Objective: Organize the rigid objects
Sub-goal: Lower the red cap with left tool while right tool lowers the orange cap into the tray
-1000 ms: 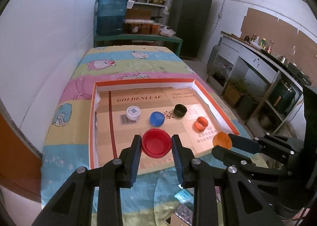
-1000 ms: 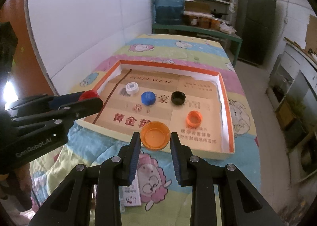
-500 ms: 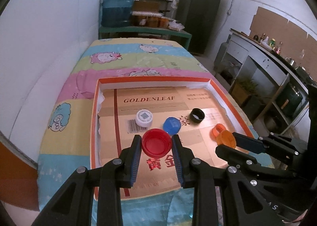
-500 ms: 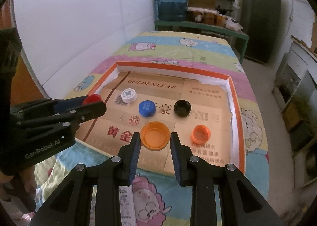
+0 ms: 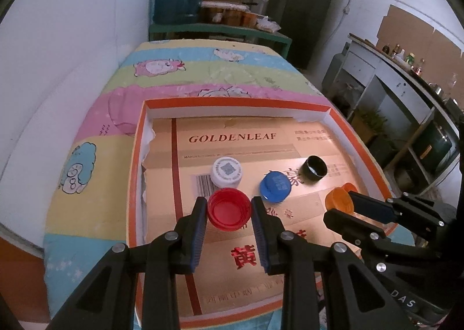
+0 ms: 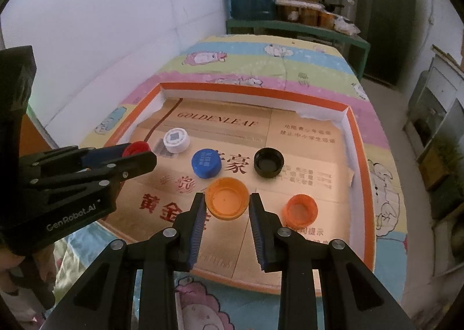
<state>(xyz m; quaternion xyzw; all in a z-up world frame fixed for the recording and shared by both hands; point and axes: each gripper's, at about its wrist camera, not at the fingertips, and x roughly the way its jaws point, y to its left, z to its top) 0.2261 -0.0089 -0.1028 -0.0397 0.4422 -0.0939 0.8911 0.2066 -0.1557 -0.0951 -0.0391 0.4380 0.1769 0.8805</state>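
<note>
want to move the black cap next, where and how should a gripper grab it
Grip the black cap across its ribbed side wall, one pad on each opposite side, coming down from above. It sits open side up, flat on the cardboard tray, so the round wall is the only graspable part. It has clear space around; the blue cap sits apart to its left.

Tray (image 5: pixel 136 173) near floor bare; white cap (image 5: pixel 226 171), blue cap (image 5: pixel 275 186), black cap (image 5: pixel 314 166) block mid-row.

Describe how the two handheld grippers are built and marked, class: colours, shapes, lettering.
Both the left gripper and right gripper are matte black with angular two-finger linkages, silver bolt heads and ribbed blue pads. White "GenRobot.AI" lettering marks the left gripper's body.
</note>
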